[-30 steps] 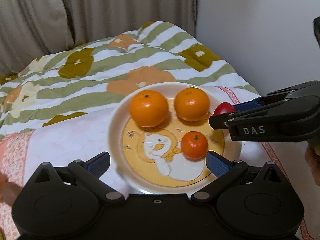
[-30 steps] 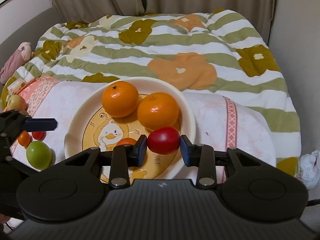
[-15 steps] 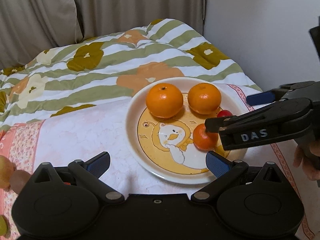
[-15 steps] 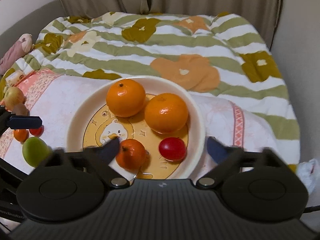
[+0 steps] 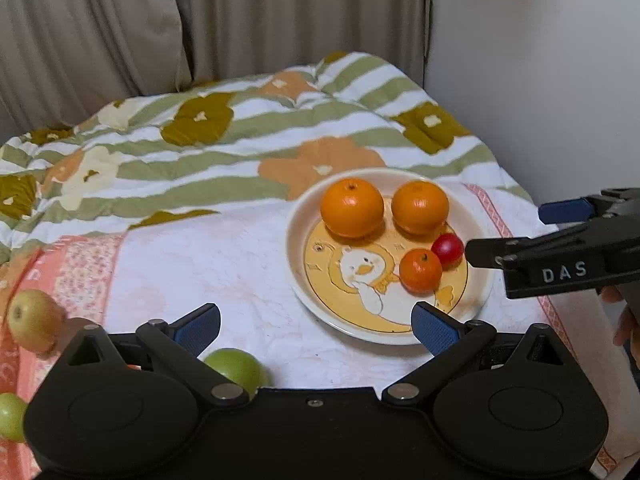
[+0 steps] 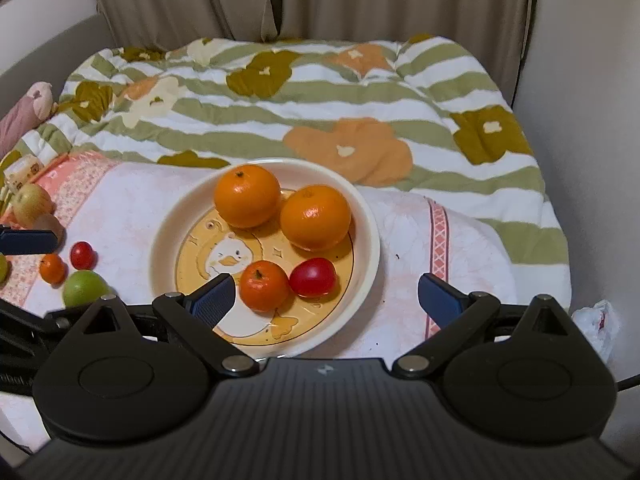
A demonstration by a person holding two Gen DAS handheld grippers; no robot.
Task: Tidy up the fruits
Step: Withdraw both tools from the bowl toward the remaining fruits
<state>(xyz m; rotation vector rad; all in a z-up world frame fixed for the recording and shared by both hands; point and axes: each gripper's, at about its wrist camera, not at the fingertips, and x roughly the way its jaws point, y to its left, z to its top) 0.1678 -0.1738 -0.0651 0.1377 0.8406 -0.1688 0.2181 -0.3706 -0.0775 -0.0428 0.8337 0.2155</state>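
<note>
Red tomato (image 6: 312, 277) on plate (image 6: 366, 216), between but clear of wide-spread right gripper (image 6: 325, 295) jaws; left gripper (image 5: 316, 326) likewise spread, empty.

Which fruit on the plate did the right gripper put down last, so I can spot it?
Find the cream duck plate on the white towel. Near its front edge, beside the small orange, lies the red tomato: the only red, glossy fruit on the plate.

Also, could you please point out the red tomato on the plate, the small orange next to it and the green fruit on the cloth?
red tomato (image 6: 312, 277), right wrist view, middle of its skin.
small orange (image 6: 264, 286), right wrist view, its front face.
green fruit (image 6: 85, 288), right wrist view, its top.
</note>
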